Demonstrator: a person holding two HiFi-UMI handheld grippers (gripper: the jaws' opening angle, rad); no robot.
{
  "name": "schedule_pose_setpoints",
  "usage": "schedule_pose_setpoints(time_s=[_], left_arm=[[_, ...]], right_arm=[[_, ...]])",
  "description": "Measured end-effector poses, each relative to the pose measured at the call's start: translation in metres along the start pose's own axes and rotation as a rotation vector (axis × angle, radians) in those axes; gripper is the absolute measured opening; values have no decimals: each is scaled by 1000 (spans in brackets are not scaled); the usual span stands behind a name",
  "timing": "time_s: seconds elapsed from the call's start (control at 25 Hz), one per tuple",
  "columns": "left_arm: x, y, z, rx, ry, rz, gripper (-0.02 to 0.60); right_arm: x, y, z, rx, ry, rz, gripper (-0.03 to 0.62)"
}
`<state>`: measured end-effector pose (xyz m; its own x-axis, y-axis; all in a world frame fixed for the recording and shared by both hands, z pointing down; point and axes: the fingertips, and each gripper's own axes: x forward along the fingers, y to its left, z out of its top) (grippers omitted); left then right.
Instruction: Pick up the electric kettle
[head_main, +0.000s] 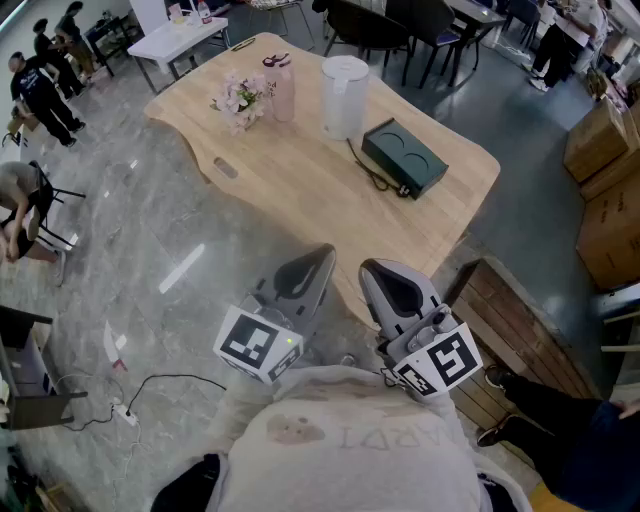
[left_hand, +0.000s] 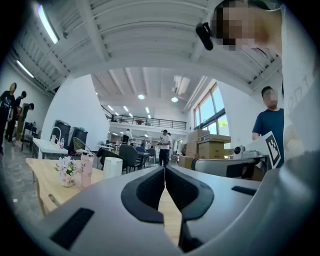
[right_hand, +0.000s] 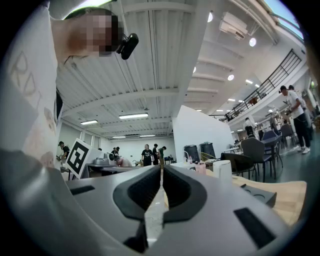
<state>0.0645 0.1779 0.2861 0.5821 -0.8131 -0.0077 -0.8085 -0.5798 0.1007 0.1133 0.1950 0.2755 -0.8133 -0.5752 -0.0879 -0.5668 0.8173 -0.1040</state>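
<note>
Electric kettle (head_main: 345, 95) stands upright on the wooden table (head_main: 300, 190), untouched.
Just beside it on the table lies a dark green box (head_main: 404, 158). At the table's near edge, the left gripper (head_main: 308, 265) and right gripper (head_main: 388, 280) hover level, each with jaws pressed together on nothing.

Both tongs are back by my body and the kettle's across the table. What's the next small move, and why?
Probably carry the right gripper forward over the table toward the white kettle, opening its tongs on the way. It and the left gripper are shut and empty, held near the table's close edge, while the kettle stands upright on the far side, untouched.
</note>
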Motion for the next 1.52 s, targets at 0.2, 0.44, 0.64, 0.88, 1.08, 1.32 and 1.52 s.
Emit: schedule_pose_setpoints(time_s=[0.2,0.44,0.64,0.88,1.08,1.32,1.52], left_arm=[[2,5,-1,23,12,-10,14],[1,10,-1,14,13,-12,15],[-3,13,0,14,11,-20,15],[-21,28,-1,59,18,-17,15],[-49,53,-3,92,19,-19,15],[-58,78,-7,35,-13,-9,15],[-48,108,-16,9,1,11,15]], right_arm=[[5,-2,-2,-3,4,-7,28],[8,0,-3,-10,15,-14,28],[11,2,-2,-2,5,-23,28],[31,9,-9,11,18,-30,29],[53,21,-12,1,18,-63,31],[65,17,-19,18,29,-106,31],[90,-6,-31,9,56,-118,31]])
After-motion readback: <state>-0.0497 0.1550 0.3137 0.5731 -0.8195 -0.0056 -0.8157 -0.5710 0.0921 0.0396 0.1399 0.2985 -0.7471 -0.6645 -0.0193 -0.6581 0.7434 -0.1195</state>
